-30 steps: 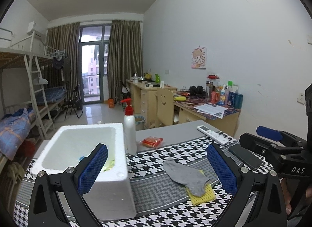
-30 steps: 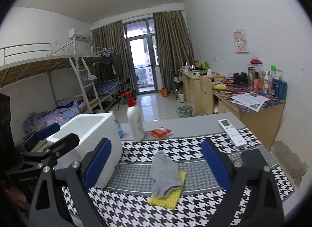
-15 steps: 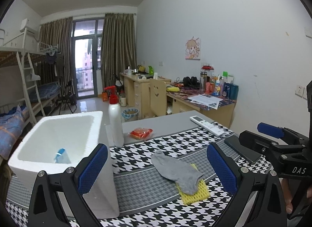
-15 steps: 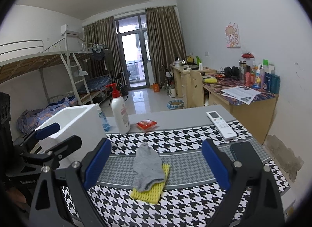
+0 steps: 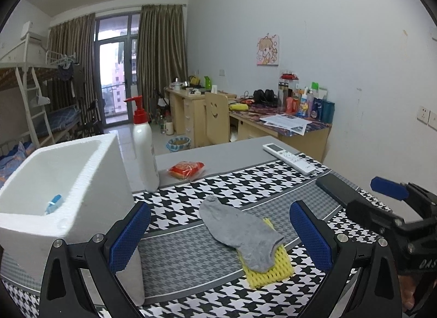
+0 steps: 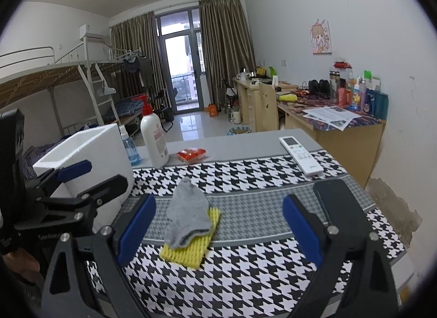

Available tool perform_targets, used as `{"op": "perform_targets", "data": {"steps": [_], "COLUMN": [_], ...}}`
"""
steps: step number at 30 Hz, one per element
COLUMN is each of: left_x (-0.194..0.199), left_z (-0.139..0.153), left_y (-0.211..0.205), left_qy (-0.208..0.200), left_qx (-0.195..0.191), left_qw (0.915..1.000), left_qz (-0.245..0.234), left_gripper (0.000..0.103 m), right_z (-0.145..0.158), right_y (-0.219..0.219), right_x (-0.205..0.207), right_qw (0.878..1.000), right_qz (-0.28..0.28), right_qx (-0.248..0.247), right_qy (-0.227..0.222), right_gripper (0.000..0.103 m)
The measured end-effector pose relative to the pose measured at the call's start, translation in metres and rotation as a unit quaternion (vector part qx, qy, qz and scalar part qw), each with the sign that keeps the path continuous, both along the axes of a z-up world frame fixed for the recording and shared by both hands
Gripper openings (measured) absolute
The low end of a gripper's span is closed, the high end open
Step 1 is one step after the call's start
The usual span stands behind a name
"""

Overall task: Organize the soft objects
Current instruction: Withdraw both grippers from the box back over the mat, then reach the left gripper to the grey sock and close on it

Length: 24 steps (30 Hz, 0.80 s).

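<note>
Left of the sock (image 5: 240,232) stands your foam box (image 5: 68,181); one sock lies on one yellow sponge (image 5: 269,271), touching it. Your left gripper (image 5: 220,236) and right gripper (image 6: 218,225) both gape wide, holding nothing. Pinch too deep and you may lift the sponge too; the phone (image 6: 337,203) sits right of the sock.

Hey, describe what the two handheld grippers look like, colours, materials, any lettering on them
Both the left gripper and the right gripper have matte black angular frames with silver bolts. Each finger carries a flat blue pad with a fine mesh texture. Faint pale lettering sits on each black body, too blurred to read fully. No cables or sleeves show.
</note>
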State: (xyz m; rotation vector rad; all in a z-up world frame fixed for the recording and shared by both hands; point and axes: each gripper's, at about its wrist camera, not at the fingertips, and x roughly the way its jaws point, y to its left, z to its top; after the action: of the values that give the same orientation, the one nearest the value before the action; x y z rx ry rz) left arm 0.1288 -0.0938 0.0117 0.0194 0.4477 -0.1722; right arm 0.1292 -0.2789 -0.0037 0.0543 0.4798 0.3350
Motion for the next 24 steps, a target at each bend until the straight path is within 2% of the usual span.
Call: {"op": "perform_targets", "data": {"steps": [6, 12, 17, 20, 24], "left_x": [0.009, 0.021, 0.034, 0.036, 0.038], "left_z": [-0.007, -0.016, -0.027, -0.034, -0.04], "left_y": [-0.006, -0.012, -0.013, -0.015, -0.014], "left_qy": [0.012, 0.027, 0.059, 0.063, 0.068], "left_qx": [-0.007, 0.01, 0.002, 0.005, -0.011], "left_qw": [0.9999, 0.9996, 0.9982, 0.998, 0.9976], "left_qz": [-0.003, 0.007, 0.001, -0.001, -0.001], "left_gripper": [0.102, 0.102, 0.102, 0.102, 0.102], "right_z": [-0.012, -0.025, -0.034, -0.037, -0.04], "right_y": [0.002, 0.002, -0.003, -0.008, -0.01], "right_x": [0.0, 0.006, 0.011, 0.015, 0.018], "right_qw": [1.0, 0.999, 0.999, 0.999, 0.999], "right_qz": [0.007, 0.011, 0.006, 0.0, -0.006], "right_qx": [-0.013, -0.018, -0.014, -0.009, -0.017], "right_qy": [0.008, 0.026, 0.037, 0.044, 0.05], "right_gripper": [0.096, 0.096, 0.096, 0.096, 0.096]}}
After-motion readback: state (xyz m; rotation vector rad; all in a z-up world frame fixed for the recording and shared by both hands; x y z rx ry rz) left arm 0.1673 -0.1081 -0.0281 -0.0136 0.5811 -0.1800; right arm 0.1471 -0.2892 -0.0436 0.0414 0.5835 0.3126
